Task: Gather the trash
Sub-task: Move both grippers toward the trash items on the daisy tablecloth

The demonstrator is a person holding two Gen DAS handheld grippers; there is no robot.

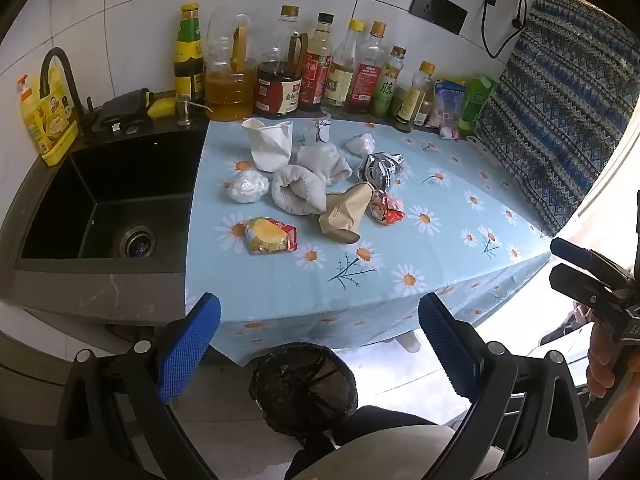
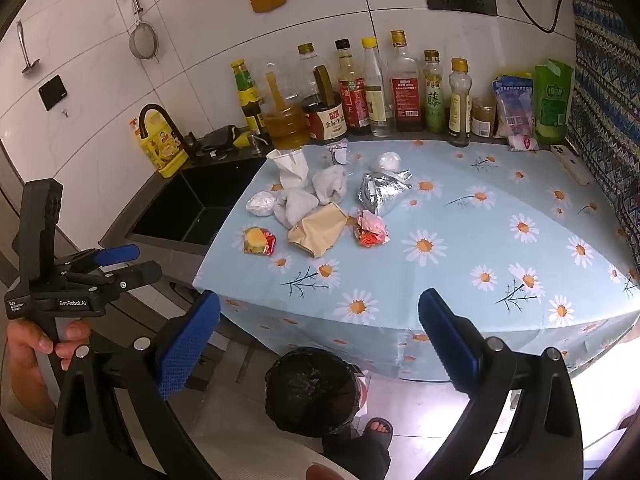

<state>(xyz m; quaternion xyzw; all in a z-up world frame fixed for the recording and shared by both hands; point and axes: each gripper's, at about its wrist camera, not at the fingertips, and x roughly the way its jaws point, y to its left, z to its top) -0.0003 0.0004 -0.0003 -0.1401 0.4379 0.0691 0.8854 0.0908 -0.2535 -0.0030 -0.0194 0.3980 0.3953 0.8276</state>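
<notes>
Trash was heaped at 11 o'clock on a daisy-print cloth [image 2: 460, 216]: crumpled paper cup [image 2: 291, 168], tissue wads [image 2: 261, 203], brown bag [image 2: 318, 232], foil pouch [image 2: 382, 192], red wrapper [image 2: 372, 230], yellow packet [image 2: 258, 241]. A black-lined bin [image 2: 310, 390] stood at 6 o'clock, partly cut off. Glass bottles [image 2: 404, 88] lined white tile. Left gripper [image 1: 320, 344] and right gripper [image 2: 320, 340] were spread wide, holding nothing.

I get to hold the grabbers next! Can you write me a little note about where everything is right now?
Left tongs: open, empty, hovering before the table.
Right tongs: open, empty too.
Trash: all on the daisy-print blue tablecloth, including a crumpled brown paper bag, red-yellow snack wrapper and silver foil bag.
Black-lined round bin: on the floor below the table edge.
Done: apparently nothing.
Left: everything.
</notes>
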